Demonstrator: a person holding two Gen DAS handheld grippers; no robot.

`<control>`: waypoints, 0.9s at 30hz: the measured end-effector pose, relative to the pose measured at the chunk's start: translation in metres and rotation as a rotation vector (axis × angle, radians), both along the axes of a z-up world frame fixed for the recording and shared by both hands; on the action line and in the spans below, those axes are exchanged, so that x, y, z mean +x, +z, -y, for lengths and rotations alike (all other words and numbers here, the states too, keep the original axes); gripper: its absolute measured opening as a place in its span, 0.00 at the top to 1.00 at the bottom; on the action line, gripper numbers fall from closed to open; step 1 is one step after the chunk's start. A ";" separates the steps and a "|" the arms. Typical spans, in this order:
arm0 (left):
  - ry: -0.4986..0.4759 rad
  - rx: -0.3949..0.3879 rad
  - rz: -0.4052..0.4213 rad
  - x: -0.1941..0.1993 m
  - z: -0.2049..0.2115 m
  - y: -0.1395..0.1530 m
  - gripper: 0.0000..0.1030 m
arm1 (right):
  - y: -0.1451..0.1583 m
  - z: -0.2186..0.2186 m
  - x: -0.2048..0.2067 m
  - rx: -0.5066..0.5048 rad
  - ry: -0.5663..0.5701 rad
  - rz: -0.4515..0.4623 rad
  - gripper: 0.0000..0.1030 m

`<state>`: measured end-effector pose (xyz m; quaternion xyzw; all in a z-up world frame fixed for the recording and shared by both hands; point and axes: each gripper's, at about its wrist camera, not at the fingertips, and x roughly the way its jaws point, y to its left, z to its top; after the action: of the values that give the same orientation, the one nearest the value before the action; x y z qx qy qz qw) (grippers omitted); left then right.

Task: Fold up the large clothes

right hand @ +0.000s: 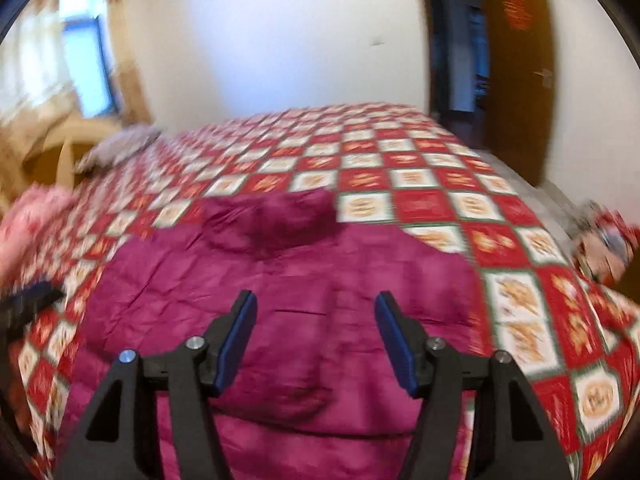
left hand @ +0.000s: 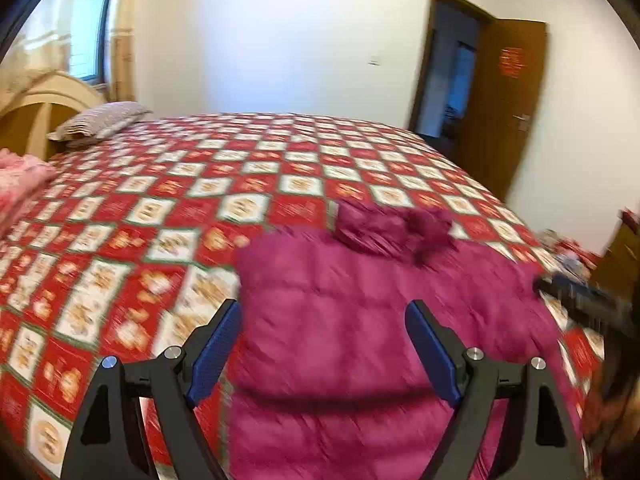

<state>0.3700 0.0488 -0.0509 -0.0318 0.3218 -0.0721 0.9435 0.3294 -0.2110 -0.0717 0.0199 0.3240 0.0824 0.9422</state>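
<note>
A magenta puffer jacket (left hand: pixel 360 320) lies flat on the bed, hood (left hand: pixel 392 228) away from me; it also shows in the right wrist view (right hand: pixel 300 280), with its hood (right hand: pixel 272 216) at the far end. My left gripper (left hand: pixel 322 316) is open and empty, above the jacket's left part. My right gripper (right hand: pixel 314 308) is open and empty, above the jacket's middle. The right gripper also shows blurred at the right edge of the left view (left hand: pixel 576 292), and the left one at the left edge of the right view (right hand: pixel 28 300).
The bed has a red and white checked quilt (left hand: pixel 180 200). A pillow (left hand: pixel 100 120) and wooden headboard (left hand: pixel 36 108) are at far left, with pink fabric (left hand: pixel 20 184) beside them. An open brown door (left hand: pixel 504 112) is at far right. Clutter (right hand: pixel 604 240) lies past the bed's right edge.
</note>
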 end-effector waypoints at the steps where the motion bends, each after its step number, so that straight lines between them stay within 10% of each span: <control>1: 0.016 0.013 0.000 0.009 0.001 0.003 0.19 | -0.005 -0.013 0.007 -0.030 0.028 -0.021 0.53; 8: 0.135 0.159 -0.043 0.055 0.006 -0.025 0.19 | -0.054 -0.019 0.032 -0.087 0.043 -0.170 0.60; 18: 0.227 0.028 -0.220 0.056 -0.008 -0.114 0.16 | -0.082 -0.001 0.032 -0.093 0.033 -0.226 0.52; 27: 0.247 0.146 -0.232 0.065 0.009 -0.119 0.07 | -0.084 -0.006 0.027 -0.175 0.046 -0.216 0.51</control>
<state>0.4349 0.0394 -0.1694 -0.0107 0.4267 0.0720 0.9015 0.3564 -0.2053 -0.1560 -0.0612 0.4297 0.0730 0.8979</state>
